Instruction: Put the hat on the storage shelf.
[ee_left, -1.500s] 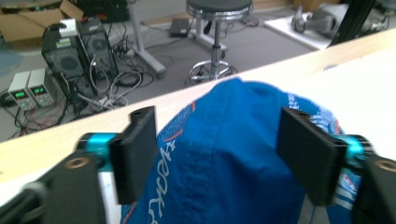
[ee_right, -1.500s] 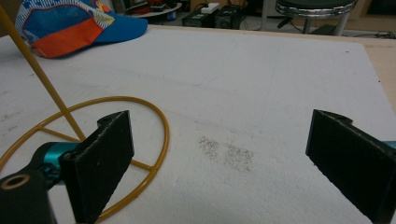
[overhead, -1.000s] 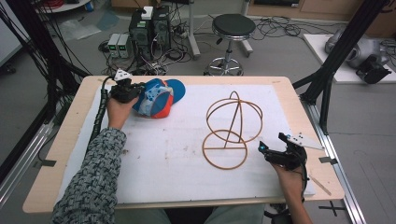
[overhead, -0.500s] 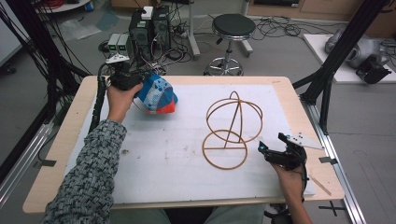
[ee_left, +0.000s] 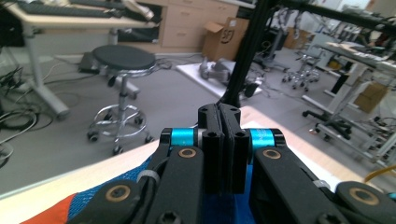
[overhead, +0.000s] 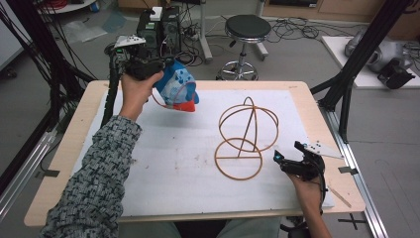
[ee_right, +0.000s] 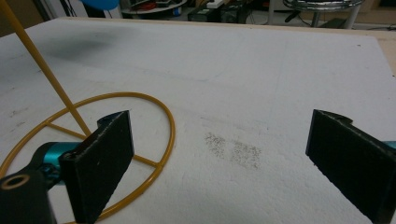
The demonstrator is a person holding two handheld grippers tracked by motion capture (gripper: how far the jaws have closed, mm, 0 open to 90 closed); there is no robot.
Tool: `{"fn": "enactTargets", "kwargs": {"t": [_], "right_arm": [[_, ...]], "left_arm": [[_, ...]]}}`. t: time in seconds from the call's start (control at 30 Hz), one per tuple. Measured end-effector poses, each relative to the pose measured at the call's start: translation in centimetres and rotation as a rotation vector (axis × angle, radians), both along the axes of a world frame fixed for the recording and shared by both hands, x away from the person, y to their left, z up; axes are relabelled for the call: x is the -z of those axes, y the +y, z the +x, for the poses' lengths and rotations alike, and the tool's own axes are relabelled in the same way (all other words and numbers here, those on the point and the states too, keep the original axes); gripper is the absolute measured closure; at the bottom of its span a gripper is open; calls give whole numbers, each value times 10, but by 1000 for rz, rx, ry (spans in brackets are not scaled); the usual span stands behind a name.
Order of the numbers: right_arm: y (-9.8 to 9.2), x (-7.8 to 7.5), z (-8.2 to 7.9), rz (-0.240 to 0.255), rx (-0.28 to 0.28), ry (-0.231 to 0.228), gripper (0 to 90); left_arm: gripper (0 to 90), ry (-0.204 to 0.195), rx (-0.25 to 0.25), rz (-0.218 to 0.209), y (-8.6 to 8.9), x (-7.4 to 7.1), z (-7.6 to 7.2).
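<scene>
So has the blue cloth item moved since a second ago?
Yes. The blue cloth item, clamped in the left gripper, has been lifted off the white mat and carried toward the table's far edge; the wire stand stayed put.

The left gripper (ee_left: 220,135) was seen with jaws pressed together; blue and orange fabric (ee_left: 93,205) lay beneath them.

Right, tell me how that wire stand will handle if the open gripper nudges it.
The wire stand is thin rod, so probably light and likely to slide on the white mat. Its hoops rise tall above a flat ring base, so a high push from the right gripper might tip it.
</scene>
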State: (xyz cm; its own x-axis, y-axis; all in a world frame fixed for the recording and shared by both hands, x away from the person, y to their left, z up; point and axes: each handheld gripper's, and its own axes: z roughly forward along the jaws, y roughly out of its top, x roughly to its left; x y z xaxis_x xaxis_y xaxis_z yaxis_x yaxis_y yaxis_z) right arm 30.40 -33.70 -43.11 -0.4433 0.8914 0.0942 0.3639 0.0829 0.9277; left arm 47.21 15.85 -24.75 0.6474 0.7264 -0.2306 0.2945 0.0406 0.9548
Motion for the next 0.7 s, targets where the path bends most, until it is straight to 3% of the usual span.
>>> {"fn": "enactTargets", "kwargs": {"t": [0.53, 0.7], "right_arm": [[-2, 1, 0, 14, -5, 2, 67], [-2, 1, 0, 19, -6, 5, 67]], "left_arm": [[875, -95, 139, -51, -62, -84, -11], [875, -117, 190, -62, -80, -100, -18]]}}
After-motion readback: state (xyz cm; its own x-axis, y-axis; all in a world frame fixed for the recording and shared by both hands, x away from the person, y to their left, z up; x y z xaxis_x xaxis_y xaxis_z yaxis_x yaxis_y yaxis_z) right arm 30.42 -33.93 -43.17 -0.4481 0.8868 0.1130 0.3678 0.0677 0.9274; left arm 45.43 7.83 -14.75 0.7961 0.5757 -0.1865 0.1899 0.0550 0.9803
